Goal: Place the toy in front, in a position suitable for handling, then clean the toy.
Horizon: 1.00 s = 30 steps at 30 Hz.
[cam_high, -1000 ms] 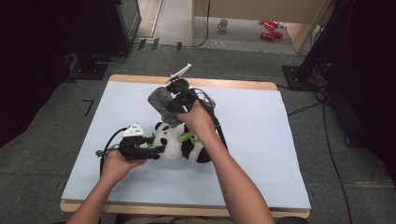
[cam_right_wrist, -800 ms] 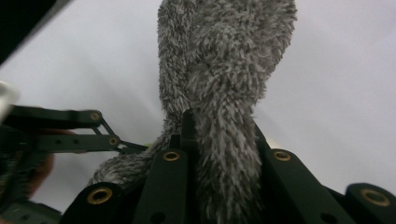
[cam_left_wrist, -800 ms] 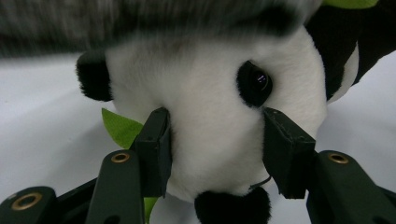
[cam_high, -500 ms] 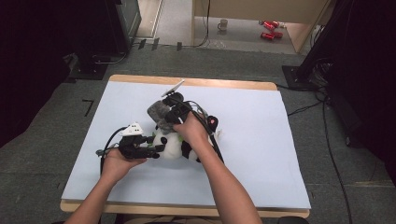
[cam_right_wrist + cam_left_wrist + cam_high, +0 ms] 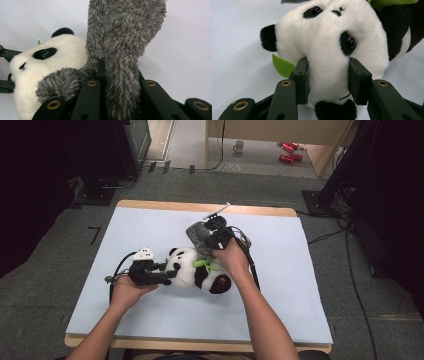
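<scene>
1. High view: the panda plush (image 5: 192, 272) lies mid-bench (image 5: 300, 295), the left tool (image 5: 167, 272) at its head and the right tool (image 5: 202, 237) carrying a grey plush (image 5: 196, 234) just above its body. Lower the grey one gently.
2. Left gripper view: the jaws have just been closing and now squeeze the panda's muzzle (image 5: 328, 72); hold steady, don't crush.
3. Right gripper view: jaws clamped on grey fur (image 5: 120, 75); keep that grip until it rests.

The panda (image 5: 329, 50) is soft white-and-black plush with glossy eyes; the grey toy (image 5: 125, 37) is shaggy plush; the jaws are matt black plastic.
</scene>
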Each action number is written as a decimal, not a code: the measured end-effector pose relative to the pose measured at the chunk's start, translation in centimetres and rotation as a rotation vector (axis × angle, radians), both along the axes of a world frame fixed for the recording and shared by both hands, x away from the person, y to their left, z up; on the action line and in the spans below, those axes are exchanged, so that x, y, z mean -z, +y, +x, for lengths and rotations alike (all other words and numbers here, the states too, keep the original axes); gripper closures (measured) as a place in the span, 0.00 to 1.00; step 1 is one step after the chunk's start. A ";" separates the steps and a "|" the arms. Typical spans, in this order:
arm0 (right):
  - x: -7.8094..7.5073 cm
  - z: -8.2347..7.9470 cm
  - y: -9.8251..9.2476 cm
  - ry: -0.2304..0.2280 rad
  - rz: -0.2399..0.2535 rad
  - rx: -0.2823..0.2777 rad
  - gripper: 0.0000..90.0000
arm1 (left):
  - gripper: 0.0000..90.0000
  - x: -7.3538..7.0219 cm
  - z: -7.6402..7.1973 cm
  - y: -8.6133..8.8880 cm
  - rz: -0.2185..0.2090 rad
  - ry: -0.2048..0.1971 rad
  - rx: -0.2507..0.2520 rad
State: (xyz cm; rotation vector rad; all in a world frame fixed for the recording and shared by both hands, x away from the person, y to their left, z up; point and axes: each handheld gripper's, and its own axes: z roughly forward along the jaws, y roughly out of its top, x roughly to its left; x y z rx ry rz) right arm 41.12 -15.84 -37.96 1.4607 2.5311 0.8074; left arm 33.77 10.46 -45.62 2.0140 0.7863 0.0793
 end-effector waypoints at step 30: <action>-4.0 -2.7 3.6 -0.007 0.226 -0.016 0.87 | 0.63 0.0 0.6 0.5 -0.026 0.021 0.010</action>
